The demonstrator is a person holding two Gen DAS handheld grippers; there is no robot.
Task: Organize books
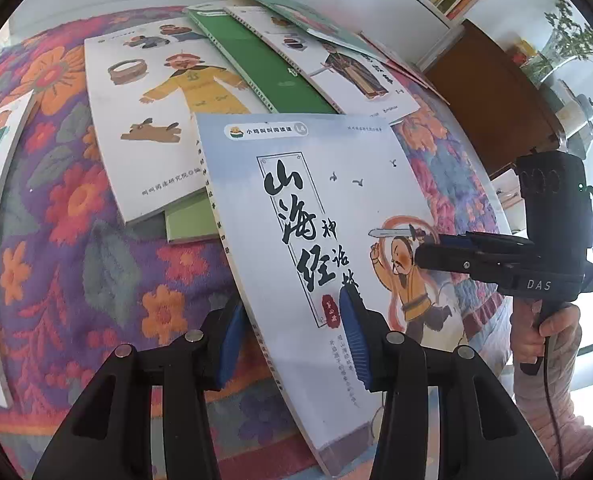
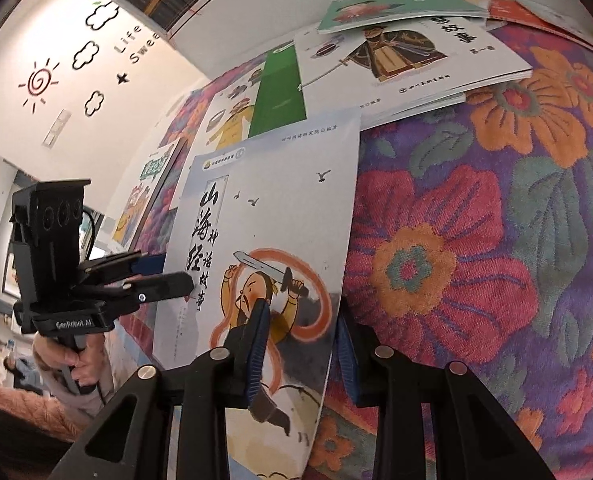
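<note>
Left gripper [image 1: 292, 340]: clamped on the pale-blue storybook [image 1: 316, 208], spine side.
Right gripper [image 2: 300, 344]: clamped, apparently, on the opposite edge.
Advice: the book is best kept level and lowered squarely onto the stack [image 1: 168, 120].

The held book [image 1: 316, 208] has a pale blue-white cover with black brush characters and a swordsman in a yellow robe ringed by an orange swirl. The tablecloth [image 2: 476, 240] is purple with orange and red flowers and grey-green leaves. A green book [image 1: 264, 68] lies between 2 white-covered ones. Both grippers are black with blue pads [image 1: 354, 340].
</note>
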